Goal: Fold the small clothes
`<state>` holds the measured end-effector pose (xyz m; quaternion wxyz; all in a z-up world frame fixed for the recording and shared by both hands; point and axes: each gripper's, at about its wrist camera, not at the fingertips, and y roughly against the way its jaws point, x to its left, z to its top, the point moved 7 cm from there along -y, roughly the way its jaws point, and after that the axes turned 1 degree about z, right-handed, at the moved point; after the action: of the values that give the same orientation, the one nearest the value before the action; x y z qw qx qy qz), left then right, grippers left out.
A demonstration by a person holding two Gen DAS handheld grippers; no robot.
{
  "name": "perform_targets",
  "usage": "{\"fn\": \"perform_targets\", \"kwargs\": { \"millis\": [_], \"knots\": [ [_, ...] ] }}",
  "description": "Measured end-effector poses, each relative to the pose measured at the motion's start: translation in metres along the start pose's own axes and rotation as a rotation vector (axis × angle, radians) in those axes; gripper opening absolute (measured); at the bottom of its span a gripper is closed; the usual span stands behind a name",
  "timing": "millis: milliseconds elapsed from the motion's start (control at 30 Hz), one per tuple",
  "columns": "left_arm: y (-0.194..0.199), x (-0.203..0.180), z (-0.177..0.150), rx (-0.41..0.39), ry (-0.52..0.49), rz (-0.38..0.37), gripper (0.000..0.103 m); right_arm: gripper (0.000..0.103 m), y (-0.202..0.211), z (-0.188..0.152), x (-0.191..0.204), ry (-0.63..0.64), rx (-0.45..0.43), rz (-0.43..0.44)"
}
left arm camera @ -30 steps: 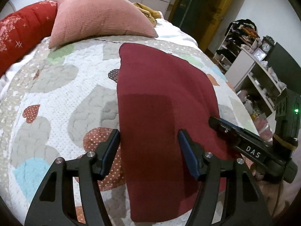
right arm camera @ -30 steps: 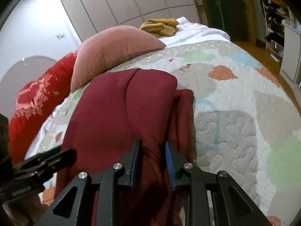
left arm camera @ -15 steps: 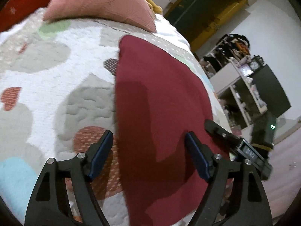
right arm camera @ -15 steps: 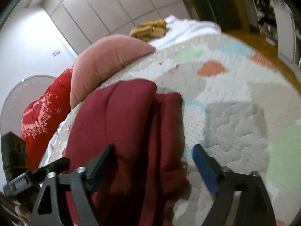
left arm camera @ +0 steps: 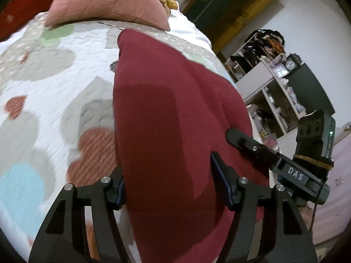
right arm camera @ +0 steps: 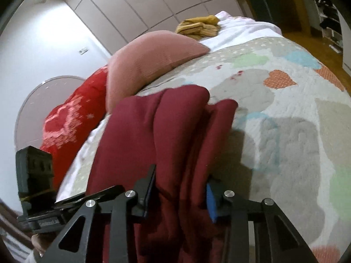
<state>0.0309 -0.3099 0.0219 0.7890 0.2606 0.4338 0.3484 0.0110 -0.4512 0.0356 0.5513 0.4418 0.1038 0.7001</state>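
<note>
A dark red garment (left arm camera: 166,114) lies lengthwise on the patterned quilt (left arm camera: 54,87), folded into a long strip. My left gripper (left arm camera: 170,182) straddles the garment's near end. Its jaws are closing with the cloth between them, and the pads do not clearly press on it. In the right wrist view the garment (right arm camera: 158,131) shows layered folds. My right gripper (right arm camera: 179,195) is closing on those folds at the near end, with both pads against the bunched cloth. Each gripper appears in the other's view, the right one (left arm camera: 263,153) and the left one (right arm camera: 65,203).
A pink pillow (left arm camera: 105,2) and a red cushion (right arm camera: 72,114) sit at the head of the bed. A yellow garment (right arm camera: 197,27) lies behind the pillow. Shelves (left arm camera: 274,83) crowded with items stand beyond the bed's right edge.
Both grippers opened wide over the garment's near end and have narrowed again. The right one now has bunched folds between its pads, and both views have risen slightly.
</note>
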Motion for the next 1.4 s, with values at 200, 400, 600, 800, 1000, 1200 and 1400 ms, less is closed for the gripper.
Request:
{"fn": "perform_targets", "kwargs": {
  "millis": [200,400,600,800,1000,1200,1400],
  "knots": [
    [0.051,0.006,-0.056,0.027,-0.011,0.074,0.065,0.037,0.033,-0.056,0.047,0.031,0.044,0.006],
    [0.046,0.034,-0.097,0.072,0.071,0.119,0.077,0.057,0.014,-0.108,0.049,0.040,0.125,-0.102],
    [0.082,0.029,-0.091,-0.059,-0.014,0.286,0.078,0.057,0.067,-0.097,0.062,0.104,0.000,-0.153],
    [0.091,0.035,-0.095,-0.119,-0.054,0.392,0.078,0.049,0.081,-0.106,0.110,0.263,-0.033,-0.119],
    [0.078,0.040,-0.089,-0.127,-0.065,0.416,0.078,0.042,0.049,-0.125,0.103,0.328,0.008,-0.218],
    [0.074,0.036,-0.088,-0.144,-0.083,0.428,0.078,0.042,0.028,-0.143,0.072,0.232,0.032,-0.212],
    [0.083,0.031,-0.091,-0.171,-0.109,0.473,0.078,0.042,0.044,-0.144,0.083,0.229,0.004,-0.217]
  ]
}}
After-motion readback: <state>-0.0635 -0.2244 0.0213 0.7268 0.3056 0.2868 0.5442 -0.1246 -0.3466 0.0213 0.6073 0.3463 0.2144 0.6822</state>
